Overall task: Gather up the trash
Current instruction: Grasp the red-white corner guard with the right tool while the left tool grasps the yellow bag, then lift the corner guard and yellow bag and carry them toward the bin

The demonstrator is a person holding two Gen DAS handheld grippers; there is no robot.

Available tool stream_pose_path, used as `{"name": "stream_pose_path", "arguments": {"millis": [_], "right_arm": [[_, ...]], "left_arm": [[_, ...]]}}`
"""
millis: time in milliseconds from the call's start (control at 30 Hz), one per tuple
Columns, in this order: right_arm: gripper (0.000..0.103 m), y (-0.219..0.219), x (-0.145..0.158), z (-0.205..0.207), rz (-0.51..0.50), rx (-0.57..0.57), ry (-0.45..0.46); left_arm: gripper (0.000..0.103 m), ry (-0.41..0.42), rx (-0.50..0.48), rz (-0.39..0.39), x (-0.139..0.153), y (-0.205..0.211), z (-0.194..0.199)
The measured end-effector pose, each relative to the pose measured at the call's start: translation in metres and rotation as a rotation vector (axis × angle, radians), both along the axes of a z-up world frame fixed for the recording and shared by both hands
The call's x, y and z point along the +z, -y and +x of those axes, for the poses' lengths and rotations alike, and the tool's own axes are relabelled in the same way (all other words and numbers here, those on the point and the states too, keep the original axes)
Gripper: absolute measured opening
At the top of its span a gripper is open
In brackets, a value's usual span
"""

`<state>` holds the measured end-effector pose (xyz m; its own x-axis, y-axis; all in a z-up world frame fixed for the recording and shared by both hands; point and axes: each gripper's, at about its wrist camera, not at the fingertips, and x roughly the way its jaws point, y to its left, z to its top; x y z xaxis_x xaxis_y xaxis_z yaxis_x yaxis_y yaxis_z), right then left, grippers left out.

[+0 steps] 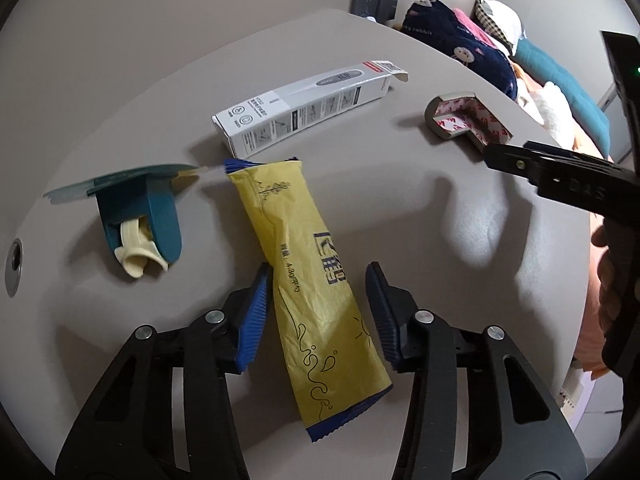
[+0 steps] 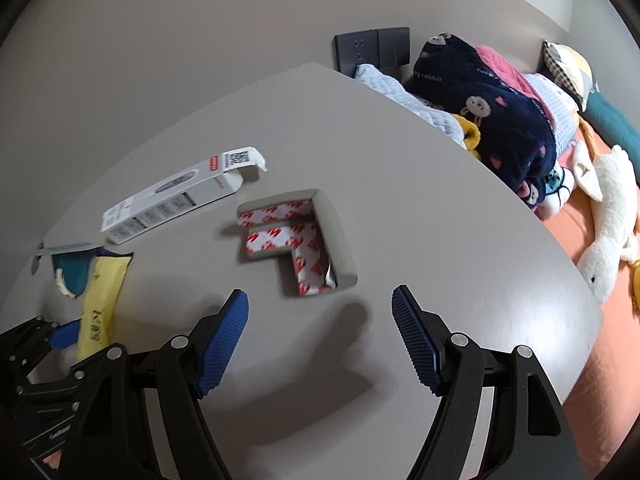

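Observation:
A yellow sachet with blue ends (image 1: 280,208) lies flat on the grey table (image 1: 420,208). My left gripper (image 1: 318,270) straddles its middle. The left pad touches the sachet's edge and the right pad (image 1: 384,320) stands clear of it, so the jaws are open around it. Beyond it lie a white carton with an open flap (image 1: 304,108), a teal and cream plastic hook (image 1: 140,216), and a grey corner guard with red-and-white tape (image 1: 464,120). In the right wrist view my right gripper (image 2: 320,292) hangs open and empty just short of the corner guard (image 2: 304,240). The sachet (image 2: 102,296) and carton (image 2: 172,200) lie to its left.
The table's curved edge (image 2: 560,264) borders a bed with an orange sheet, a dark blue blanket (image 2: 500,120) and a white plush toy (image 2: 608,232). A dark wall socket (image 2: 372,50) sits behind the table. A small round hole (image 1: 16,258) marks the table's left side.

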<state>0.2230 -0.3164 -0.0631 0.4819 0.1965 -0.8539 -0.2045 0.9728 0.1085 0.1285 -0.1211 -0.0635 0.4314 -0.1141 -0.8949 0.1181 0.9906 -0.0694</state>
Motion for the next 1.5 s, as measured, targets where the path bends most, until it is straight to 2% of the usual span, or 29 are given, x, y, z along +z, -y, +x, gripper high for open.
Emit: {"name": "stream_pose_path", "arguments": {"millis": [200,467,533,600,667,833,1167,1500], "right_arm": [[0.075,-0.006,-0.007,0.022,-0.021,0.002,-0.009],[0.075,-0.018,-0.011,0.036,-0.055,0.020,-0.009],[0.069,-0.021,-0.011,0.037,-0.066,0.026,-0.005],[0.046,-0.023,-0.011,0.037,-0.063,0.033,-0.012],[0.038,-0.026,-0.011,0.037,-0.092,0.042,-0.003],[0.036,-0.023,-0.010,0.032,-0.071,0.033,-0.018],[0.035,-0.009,-0.005,0.007,-0.033,0.006,-0.033],[0.035,0.008,0.011,-0.032,-0.019,-0.024,-0.011]], "left_arm": [[0.046,0.003,-0.013,0.018,0.000,-0.002,0.003],[0.039,0.018,-0.026,0.052,-0.001,-0.001,0.002],[0.039,0.014,-0.025,0.051,-0.001,-0.002,0.002],[0.038,0.005,-0.025,0.023,0.000,-0.004,0.003],[0.036,0.000,-0.028,0.001,0.001,-0.005,0.003],[0.034,0.005,-0.041,0.000,0.001,-0.005,-0.001],[0.022,0.009,-0.058,-0.023,0.005,0.001,-0.010],[0.021,0.031,-0.097,-0.046,0.013,0.013,-0.025]]}}
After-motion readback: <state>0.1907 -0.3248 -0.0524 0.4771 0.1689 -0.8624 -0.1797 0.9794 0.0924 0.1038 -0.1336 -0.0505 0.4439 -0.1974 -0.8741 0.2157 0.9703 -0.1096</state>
